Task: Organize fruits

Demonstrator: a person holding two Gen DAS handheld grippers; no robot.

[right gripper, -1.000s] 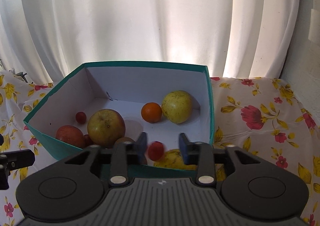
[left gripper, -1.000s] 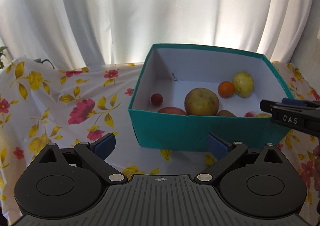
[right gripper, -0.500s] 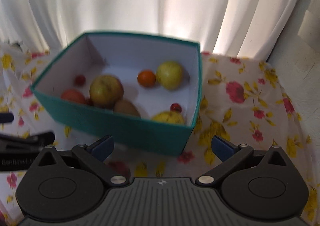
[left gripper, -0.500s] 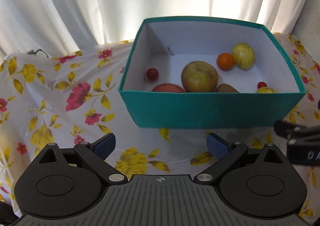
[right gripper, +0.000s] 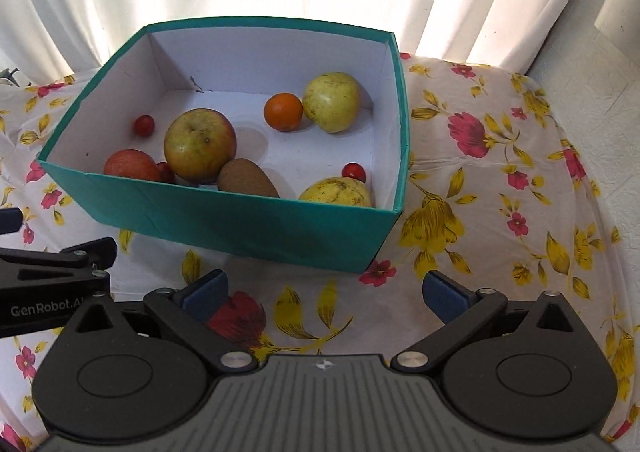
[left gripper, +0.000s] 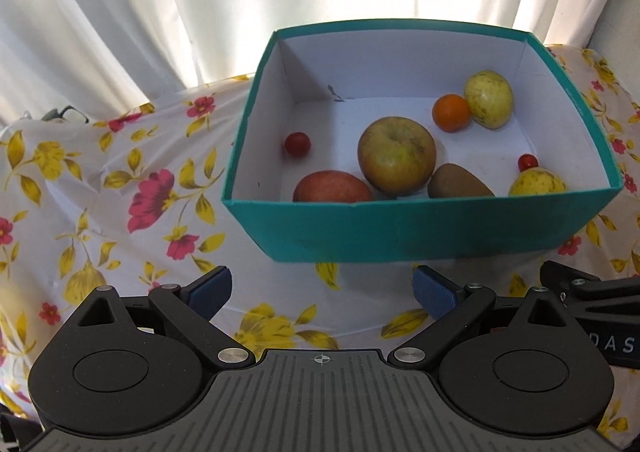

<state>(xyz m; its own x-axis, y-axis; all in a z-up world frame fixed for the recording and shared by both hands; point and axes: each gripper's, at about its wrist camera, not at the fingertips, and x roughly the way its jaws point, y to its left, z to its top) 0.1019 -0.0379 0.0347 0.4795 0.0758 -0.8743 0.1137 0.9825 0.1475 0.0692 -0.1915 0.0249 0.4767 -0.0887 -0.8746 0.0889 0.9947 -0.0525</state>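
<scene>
Fruits all lie inside the teal box (left gripper: 420, 228) at centre of the left wrist view, where the left hand-held gripper (left gripper: 323, 290) stands apart and empty; a careless push could shove the light box. Right wrist view: the right hand-held gripper (right gripper: 324, 294), jaws just opened, holds nothing; the small red fruit (right gripper: 354, 171) by the yellow fruit (right gripper: 336, 192) could roll.

Wrist views, angled down, sharing box (left gripper: 420, 230)
</scene>
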